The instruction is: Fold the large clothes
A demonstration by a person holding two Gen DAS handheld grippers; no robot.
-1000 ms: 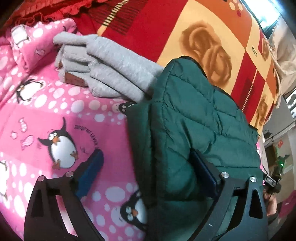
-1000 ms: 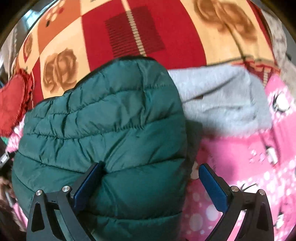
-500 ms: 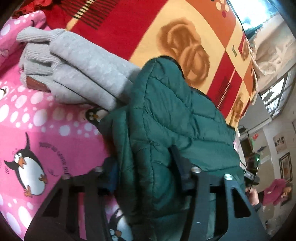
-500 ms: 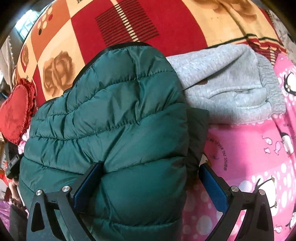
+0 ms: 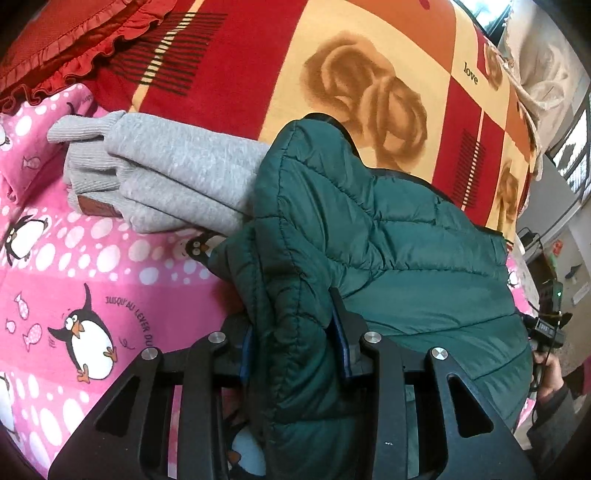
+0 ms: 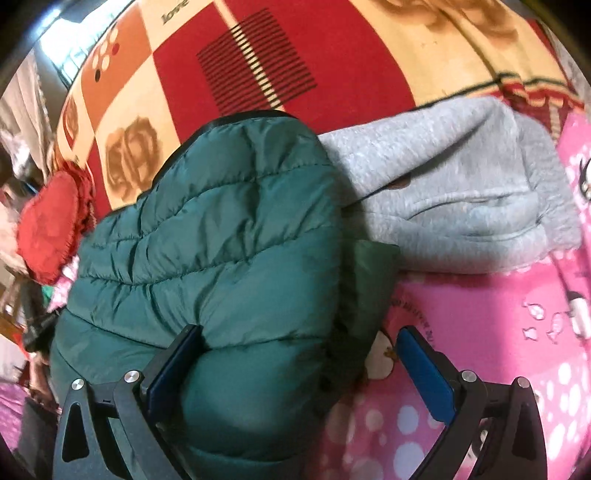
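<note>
Green quilted nylon filled both views: the puffer jacket [image 5: 388, 258] lay folded and bunched on the pink penguin blanket [image 5: 92, 280], its far edge reaching onto the red-and-cream rose blanket [image 5: 369, 74]; the left gripper [image 5: 295, 332] was clamped on a thick fold at the jacket's near edge, both blue pads pressed into the fabric; the right gripper [image 6: 299, 354] stood with its jaws wide apart, one finger [image 6: 173, 362] touching the jacket's puffed edge and the other finger [image 6: 424, 365] over the pink blanket, with nothing pinched between them.

Just beside the jacket, touching it, sat a folded grey sweatshirt [image 5: 166, 177]; a small brown patch [image 5: 98, 206] showed on its ribbed hem, its lettering too small to read; in the right wrist view the same grey sweatshirt [image 6: 461, 206] lay right of the jacket [image 6: 221, 240].

Printed beside a penguin [image 5: 88, 347] on the pink blanket ran curved text, "JUSQU'AU LEVER DU", cut off by the gripper; on the rose blanket the word "love" [image 5: 471, 70] appeared in a cream square, and again at the top of the right wrist view [image 6: 177, 11]; a red ruffled cushion [image 5: 66, 40] lay at the far corner; a red heart-shaped cushion [image 6: 48, 229] sat at the left edge of the right wrist view.
</note>
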